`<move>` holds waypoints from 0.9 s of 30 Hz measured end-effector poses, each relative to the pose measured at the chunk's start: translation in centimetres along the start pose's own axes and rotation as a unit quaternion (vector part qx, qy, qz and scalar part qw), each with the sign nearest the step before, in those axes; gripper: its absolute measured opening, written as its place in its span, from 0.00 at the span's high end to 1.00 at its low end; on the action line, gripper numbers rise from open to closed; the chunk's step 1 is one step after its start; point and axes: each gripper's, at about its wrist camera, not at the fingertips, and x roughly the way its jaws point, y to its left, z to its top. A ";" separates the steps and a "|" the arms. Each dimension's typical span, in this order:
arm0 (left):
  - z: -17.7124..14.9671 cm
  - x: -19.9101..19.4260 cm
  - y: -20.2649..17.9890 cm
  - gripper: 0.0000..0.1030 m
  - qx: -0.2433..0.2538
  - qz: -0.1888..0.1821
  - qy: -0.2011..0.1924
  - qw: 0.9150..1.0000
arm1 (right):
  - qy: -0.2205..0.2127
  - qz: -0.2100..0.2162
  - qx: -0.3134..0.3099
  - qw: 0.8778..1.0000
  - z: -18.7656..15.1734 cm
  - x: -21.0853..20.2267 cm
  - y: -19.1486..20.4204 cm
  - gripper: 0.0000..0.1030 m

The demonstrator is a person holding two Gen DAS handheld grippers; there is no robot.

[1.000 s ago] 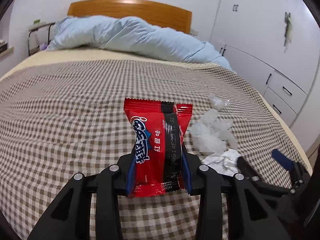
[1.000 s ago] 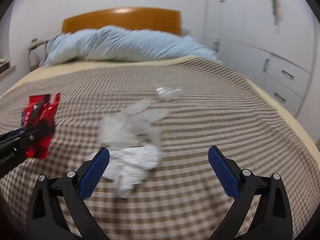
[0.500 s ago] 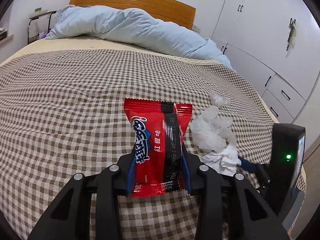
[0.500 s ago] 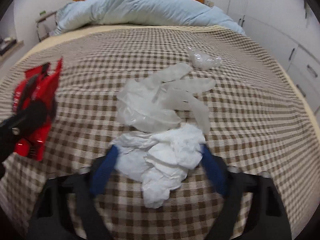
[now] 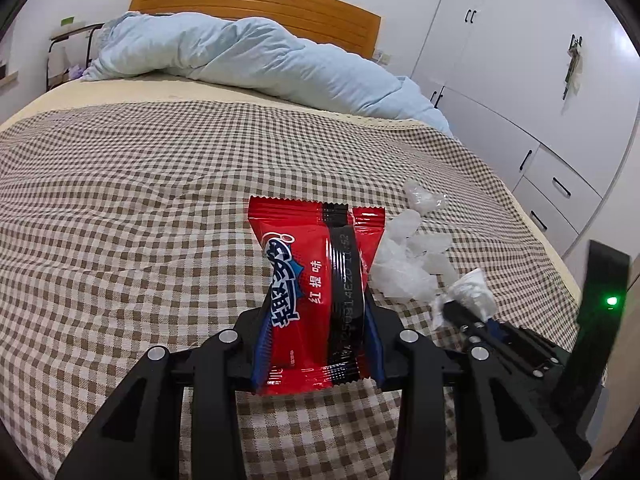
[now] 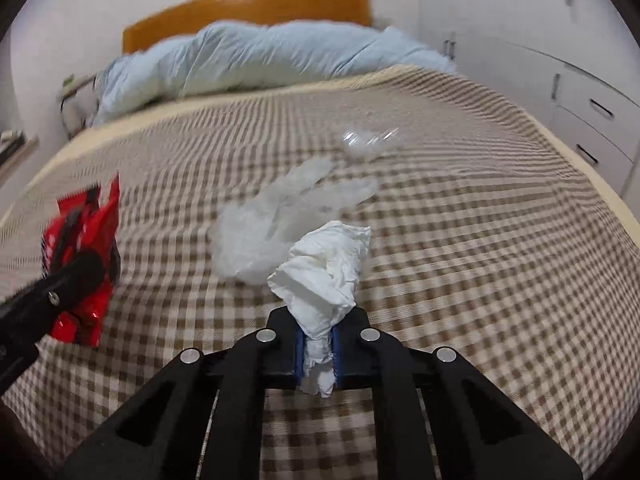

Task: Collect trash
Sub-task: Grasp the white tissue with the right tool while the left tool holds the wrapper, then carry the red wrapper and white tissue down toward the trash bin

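Observation:
My left gripper point(image 5: 318, 344) is shut on a red snack wrapper point(image 5: 308, 284), held upright above the checked bedspread; the same wrapper point(image 6: 82, 256) shows at the left of the right wrist view. My right gripper point(image 6: 318, 354) has its jaws closing, and they pinch a crumpled white tissue point(image 6: 326, 268) that stands up between the blue pads. In the left wrist view that tissue point(image 5: 470, 290) sits at the right gripper's tip, right of the wrapper. A translucent plastic glove point(image 6: 280, 220) lies on the bed just beyond the tissue. A small clear plastic scrap point(image 6: 370, 140) lies farther back.
The checked bedspread point(image 5: 120, 208) covers a wide bed with a rumpled light blue duvet point(image 5: 248, 60) against a wooden headboard point(image 5: 256, 4). White wardrobes and drawers point(image 5: 532, 92) line the right side, close to the bed's edge.
The right gripper came down over the white tissue and its wide-open jaws closed onto it, then lifted it slightly. The left gripper kept still with the red wrapper.

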 end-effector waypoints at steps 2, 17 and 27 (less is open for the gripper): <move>-0.1 0.0 -0.3 0.65 0.006 -0.001 0.002 1.000 | -0.017 -0.006 0.005 1.000 -0.1 -0.7 -0.2 0.90; -0.6 -5.2 -0.8 0.65 -0.010 0.001 -0.015 1.000 | -0.097 0.011 0.068 0.993 -1.1 -6.2 -3.1 0.90; -2.8 -11.5 -2.0 0.65 0.001 -0.007 -0.017 1.000 | -0.116 0.005 0.051 0.992 -3.0 -13.0 -3.2 0.90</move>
